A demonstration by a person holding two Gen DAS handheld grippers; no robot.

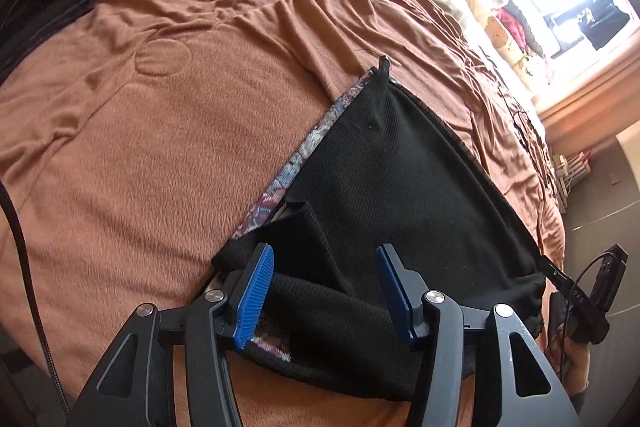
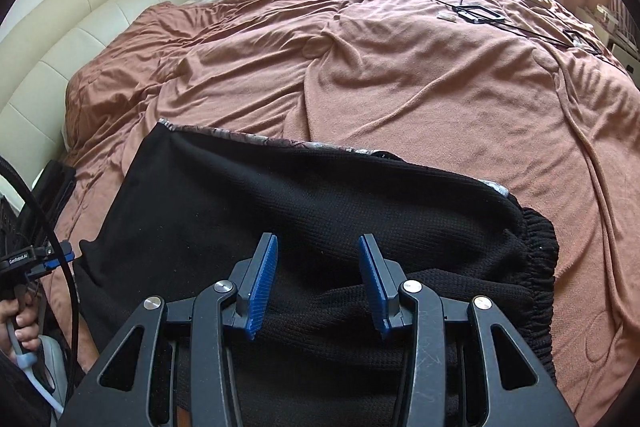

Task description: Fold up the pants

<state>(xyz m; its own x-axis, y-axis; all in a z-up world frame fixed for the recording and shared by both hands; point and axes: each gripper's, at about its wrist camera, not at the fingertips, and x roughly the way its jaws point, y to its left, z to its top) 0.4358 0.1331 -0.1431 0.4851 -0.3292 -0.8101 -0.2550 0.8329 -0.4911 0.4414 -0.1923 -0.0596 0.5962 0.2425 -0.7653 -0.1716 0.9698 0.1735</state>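
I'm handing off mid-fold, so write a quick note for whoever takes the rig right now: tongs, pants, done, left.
Left tongs: open over a bunched black fold at one end of the pants, pads not pressing.
Right tongs: open above the cloth near the elastic waistband, holding nothing.
The pants lie on the brown bedspread, inside out by the look of the patterned edge.
Done: apparently folded once into a wide panel.
Left: smooth the bunched end, then fold again.
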